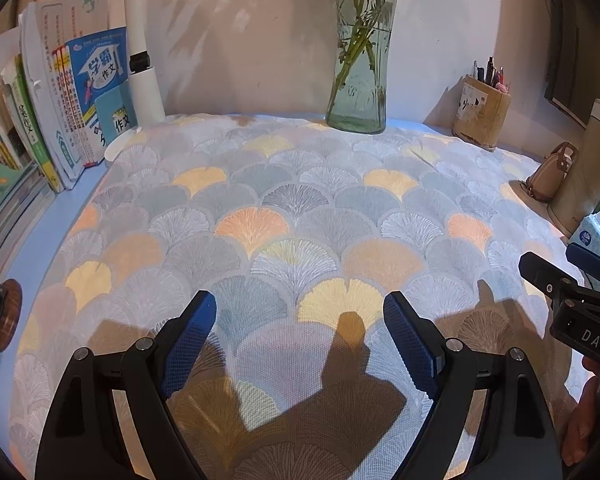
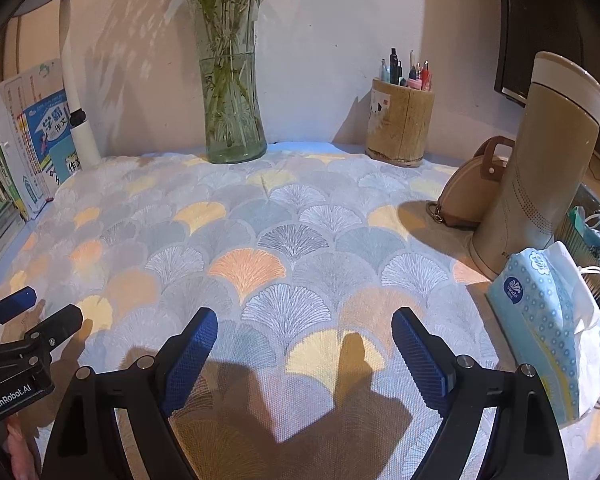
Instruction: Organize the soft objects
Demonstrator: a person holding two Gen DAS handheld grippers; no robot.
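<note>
Patterned cloth (image 1: 300, 208) lies spread flat over the desk and fills the centre of both wrist views; fan-shaped motifs in grey, yellow and orange. Blue desk surface (image 1: 52, 232) shows along its left edge in the left view.

Handling, as a judgement: thin woven fabric, light and limp. It will drape and bunch rather than hold shape, and will likely slide on the smooth desk if dragged. Best taken by pinching an edge or corner near the bottom of the frame, one gripper to each side, so it lifts evenly. The far edge runs just beside the glass vase (image 1: 360, 60), upper centre, and the wooden pen holder (image 1: 482, 118), upper right; whether it touches them cannot be told. A tug could upset the vase, which is the fragile item here.

Left gripper (image 1: 300, 336): jaws wide apart, nothing between them, poised over the near part of the cloth; contact cannot be told.

Right gripper (image 2: 305, 344): jaws equally wide apart, empty, over the same near stretch. It also shows at the right edge of the left view.

Right side of the right view: tissue pack (image 2: 548, 320), tan flask (image 2: 540, 168) and small brown pouch (image 2: 472, 192), at the cloth's edge. Books (image 1: 52, 92) stand at upper left.
</note>
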